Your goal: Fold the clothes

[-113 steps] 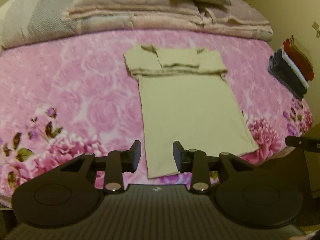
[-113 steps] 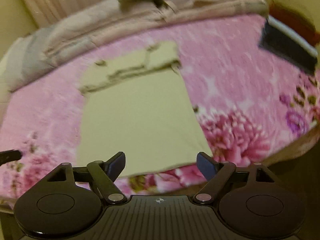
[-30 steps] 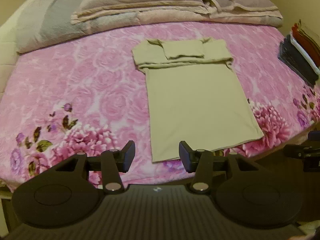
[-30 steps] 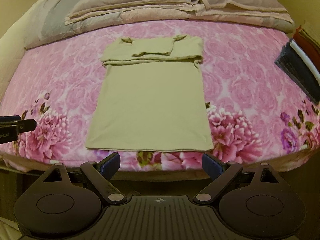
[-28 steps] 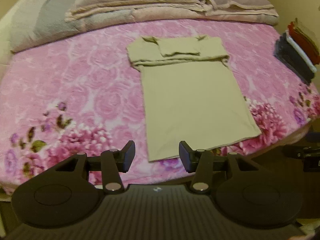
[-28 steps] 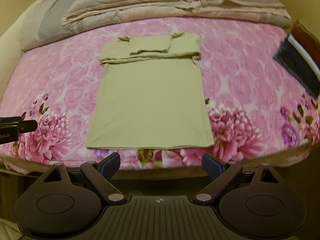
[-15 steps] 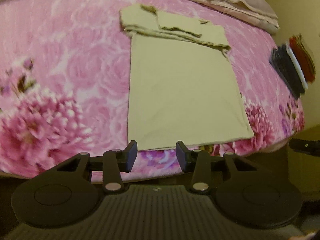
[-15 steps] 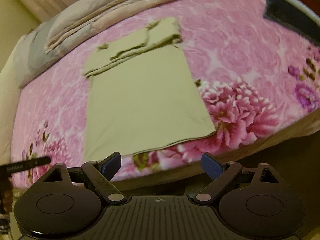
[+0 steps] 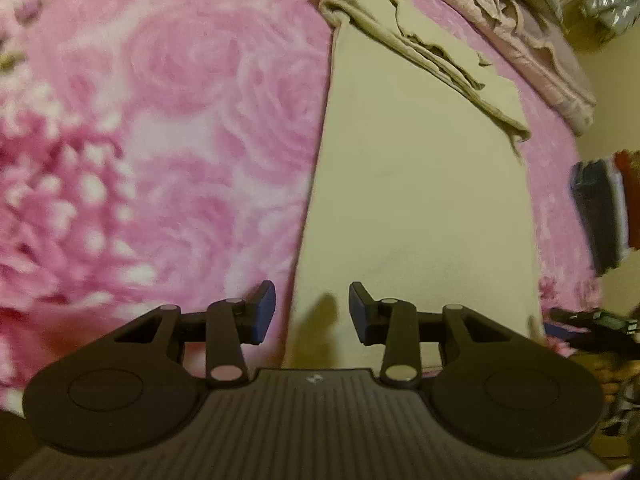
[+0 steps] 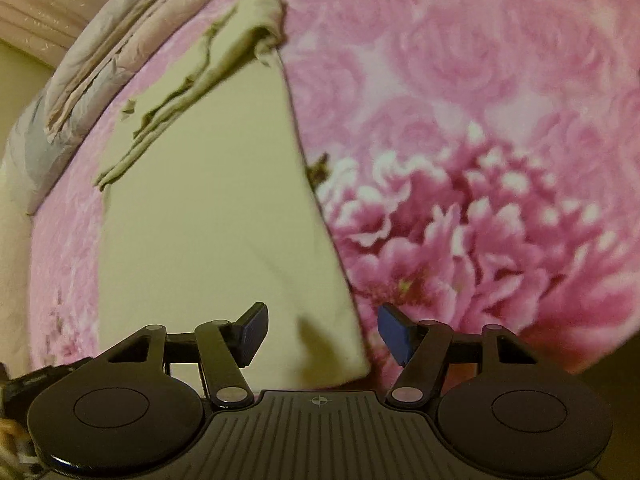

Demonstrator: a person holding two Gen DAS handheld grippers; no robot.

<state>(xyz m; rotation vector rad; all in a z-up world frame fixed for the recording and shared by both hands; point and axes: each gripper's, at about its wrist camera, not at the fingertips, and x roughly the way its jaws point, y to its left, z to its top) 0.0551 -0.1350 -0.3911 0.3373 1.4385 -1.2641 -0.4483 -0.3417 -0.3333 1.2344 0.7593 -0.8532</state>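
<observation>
A beige T-shirt point(image 9: 420, 200) lies flat on the pink floral bed cover, its sleeves folded in across the top point(image 9: 436, 56). My left gripper point(image 9: 312, 312) is open and hovers low over the shirt's near left hem corner, nothing between its fingers. In the right wrist view the same shirt point(image 10: 208, 208) stretches away from me. My right gripper point(image 10: 320, 338) is open just above the near right hem corner, its fingers straddling the shirt's right edge. The other gripper's tip point(image 9: 592, 326) shows at the right of the left wrist view.
Folded pinkish-grey quilts point(image 9: 532, 40) lie along the far side of the bed point(image 9: 140, 120). A stack of folded dark, white and red clothes point(image 9: 604, 208) sits at the bed's right side. The bed's near edge runs just under both grippers.
Both grippers have dropped and moved forward toward the shirt's near hem, left to the left corner and right to the right corner. The right gripper's jaws have narrowed somewhat but stay open.
</observation>
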